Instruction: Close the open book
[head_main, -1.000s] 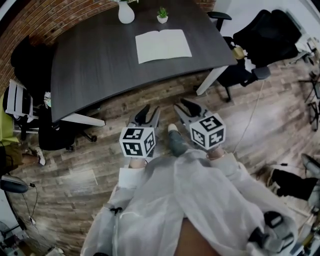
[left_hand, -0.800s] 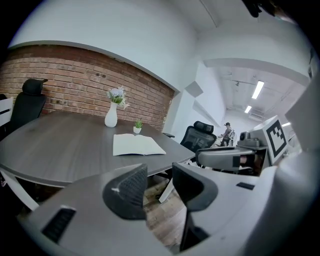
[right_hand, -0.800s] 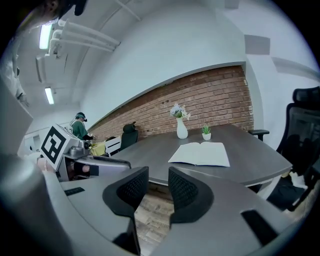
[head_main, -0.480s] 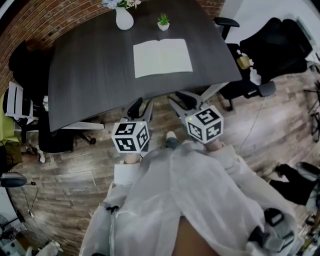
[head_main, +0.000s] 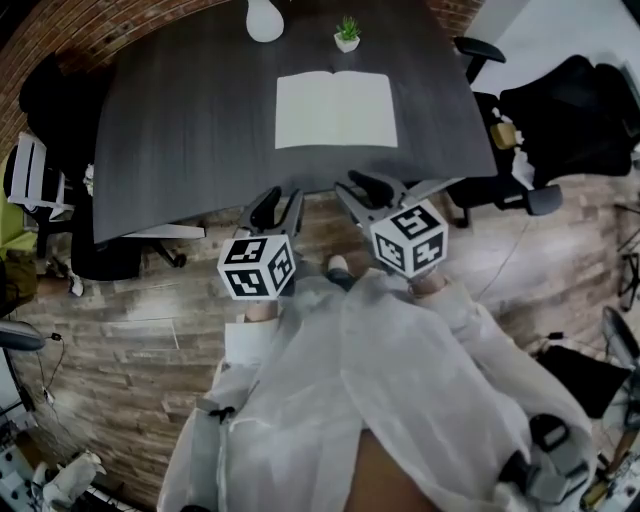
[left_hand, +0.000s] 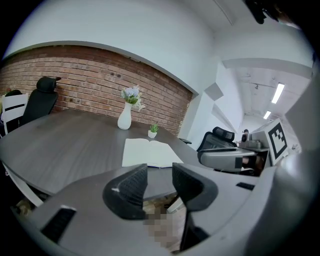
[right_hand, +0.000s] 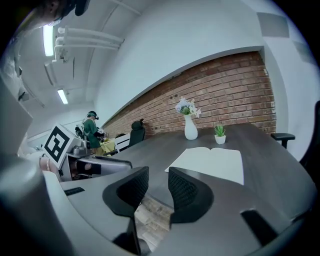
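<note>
Observed in the head view: the open book (head_main: 335, 110) lies flat on the dark table (head_main: 180, 130), upper centre of the frame, white pages up, its spine running away from the person toward a small potted plant (head_main: 347, 32) just beyond its far edge. A white vase (head_main: 264, 20) stands to the upper left of that plant. The left gripper (head_main: 280, 200) and right gripper (head_main: 362, 188) sit side by side at mid-frame, at the table's near edge, both aimed at the book and well apart from it. Each gripper's own view shows its jaws released, a clear gap between the pads with only floor and table edge visible through it; neither claw grasps anything. Assessment: the step in hand is the approach, and the closing itself has not begun. Recommended practice: carry both grippers over the table low, then commit one claw to the outer edge of one half of the book, working a jaw tip under that edge rather than pinching loose pages. The other claw would best press lightly on the opposite half so the book does not slide on the smooth top. The lifted half should swing over the spine and be laid down, not dropped. Risk noted: overreach could knock the plant or vase.
</note>
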